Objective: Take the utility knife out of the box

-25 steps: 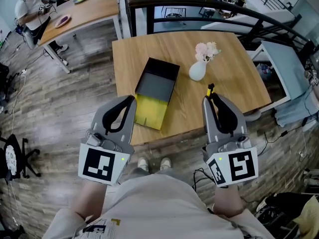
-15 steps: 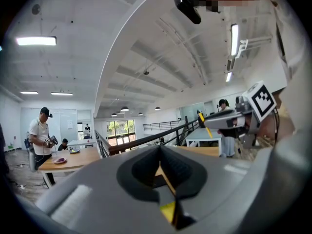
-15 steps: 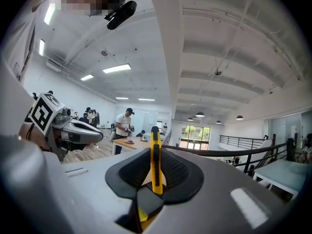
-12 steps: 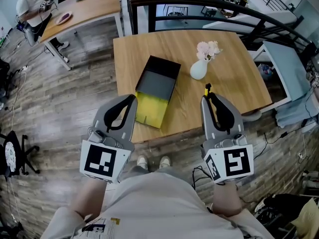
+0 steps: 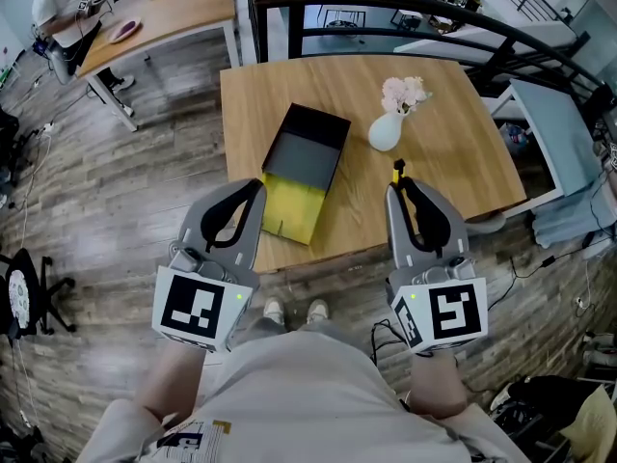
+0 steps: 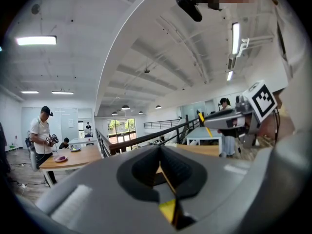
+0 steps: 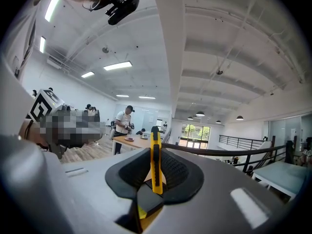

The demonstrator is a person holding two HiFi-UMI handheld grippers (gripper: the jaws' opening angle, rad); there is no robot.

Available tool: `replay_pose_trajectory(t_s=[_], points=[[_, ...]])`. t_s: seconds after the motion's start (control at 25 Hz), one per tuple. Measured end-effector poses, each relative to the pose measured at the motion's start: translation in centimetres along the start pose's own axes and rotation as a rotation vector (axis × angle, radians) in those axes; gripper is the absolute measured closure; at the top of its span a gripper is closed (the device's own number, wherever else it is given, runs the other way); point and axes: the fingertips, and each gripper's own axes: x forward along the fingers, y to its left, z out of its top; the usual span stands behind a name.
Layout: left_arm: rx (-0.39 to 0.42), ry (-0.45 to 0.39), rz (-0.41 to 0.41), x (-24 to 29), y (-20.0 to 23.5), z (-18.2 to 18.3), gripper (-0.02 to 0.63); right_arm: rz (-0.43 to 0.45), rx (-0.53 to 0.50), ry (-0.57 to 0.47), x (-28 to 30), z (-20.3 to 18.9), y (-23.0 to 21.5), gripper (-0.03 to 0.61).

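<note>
The right gripper [image 5: 395, 193] is clamping a slim yellow plastic utility knife [image 7: 155, 162] between its dark ribbed pads. The knife is standing upright in the grip, and its tip is poking out past the jaw ends. In the head view the knife is hanging above the near edge of the square light-wood table [image 5: 453, 152], well clear of the box. The left gripper [image 6: 160, 152] is holding its jaws pressed together with nothing between them. It is hovering at the table's near edge, at about 9 o'clock from the right gripper. The open rectangular black box with a yellow flap [image 5: 307, 157] is lying flat on the table at about 1 o'clock from the left gripper. Its yellow flap is pointing toward the person and its black tray is showing nothing inside. A small round white ceramic vase of pale pink flowers [image 5: 385, 133] is standing upright at about 3 o'clock from the box, apart from it, and at roughly 12 o'clock from the knife. At 11 o'clock in the head view, a person [image 5: 53, 8] is standing beside a long second wooden table [image 5: 183, 8].
</note>
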Motion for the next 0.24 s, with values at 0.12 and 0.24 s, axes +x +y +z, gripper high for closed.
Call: replay_pose_trajectory(t_s=[0.12, 0.24], points=[[0.002, 0.004, 0.000, 0.14, 0.09, 0.09, 0.612, -0.006, -0.002, 0.011, 0.18, -0.21, -0.26, 0.511], [0.003, 0.002, 0.000, 0.24, 0.22, 0.36, 0.612, -0.010, -0.001, 0.014, 0.39, -0.31, -0.50, 0.511]])
